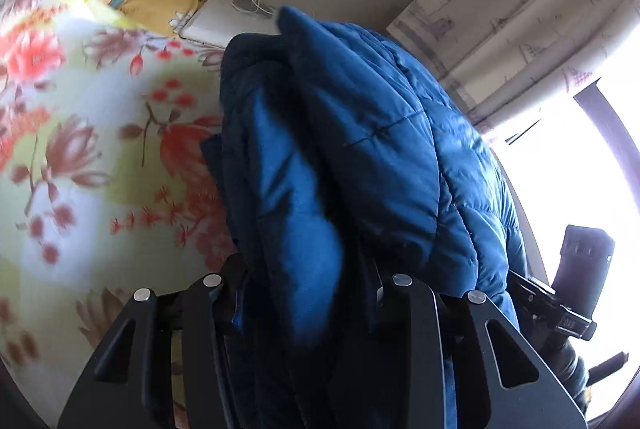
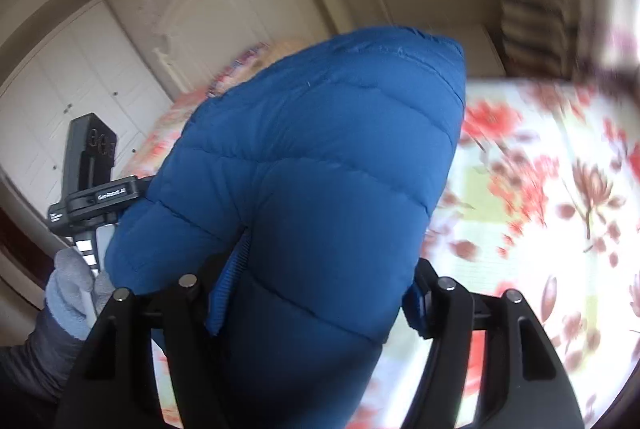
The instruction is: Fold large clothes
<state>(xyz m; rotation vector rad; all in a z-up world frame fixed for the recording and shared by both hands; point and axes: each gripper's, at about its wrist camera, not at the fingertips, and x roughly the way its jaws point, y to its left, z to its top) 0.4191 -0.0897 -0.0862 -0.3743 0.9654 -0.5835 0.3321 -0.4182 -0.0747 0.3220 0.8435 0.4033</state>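
Blue quilted jacket [image 2: 320,157], red-flowered pale bedspread [image 2: 540,189].

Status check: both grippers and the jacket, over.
Left gripper and right gripper both clamped on blue puffer jacket. Jacket bunched above floral bedspread. Nothing blocking.

You can read one brand only: white "GenRobot.AI" lettering on black plastic body of other handheld claw unit [image 2: 102,199], at left edge of right wrist view. Small white print lower on same body: too blurred to read. In left wrist view, raised marks on black clamp [image 1: 568,321] of other unit: illegible.
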